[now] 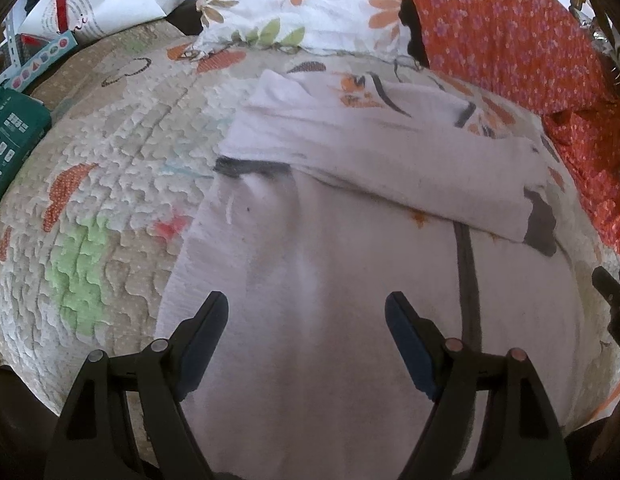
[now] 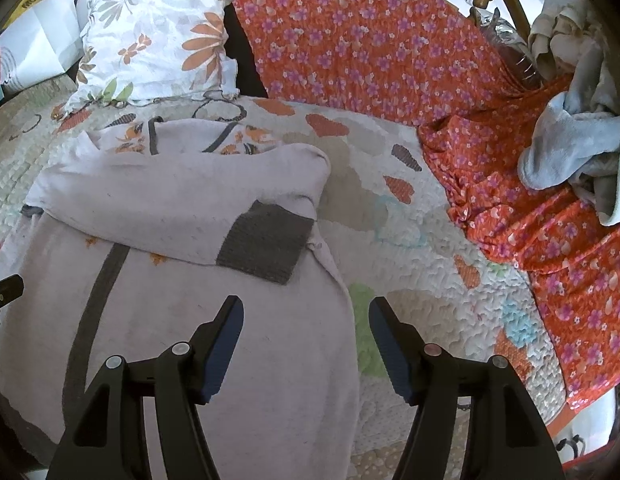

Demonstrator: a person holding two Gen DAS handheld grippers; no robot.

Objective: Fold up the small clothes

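The left gripper (image 1: 305, 312) hangs over the lower body of a pale pink garment (image 1: 310, 280), its two black fingers spread wide with nothing between the blue pads; they look to stand clear of the cloth, though the view is too steep to be sure of a gap. The right gripper (image 2: 305, 316) is likewise released and its jaws are opening: its left finger (image 2: 221, 344) is above the garment's right edge, its right finger (image 2: 390, 348) above the bare quilt (image 2: 390, 208), and no fabric is pinched. The pale pink garment (image 2: 169, 312) lies spread on the quilted bed cover near its front edge, a dark grey stripe (image 1: 468, 280) running down its front. One sleeve is folded across the chest, its grey cuff (image 2: 265, 244) resting flat toward the garment's right side; in the left wrist view a second grey-trimmed edge (image 1: 249, 168) shows at the garment's left side. The neck end points toward the far edge of the quilt, where a white pillow with orange flowers (image 2: 157, 40) leans. An orange floral cloth (image 2: 370, 40) drapes along the quilt's far and right edges, with a heap of light blue and beige clothes (image 2: 570, 140) on it at the far right corner. At the quilt's left edge lie a green box (image 1: 9, 140) and white paper bags (image 1: 109, 0).
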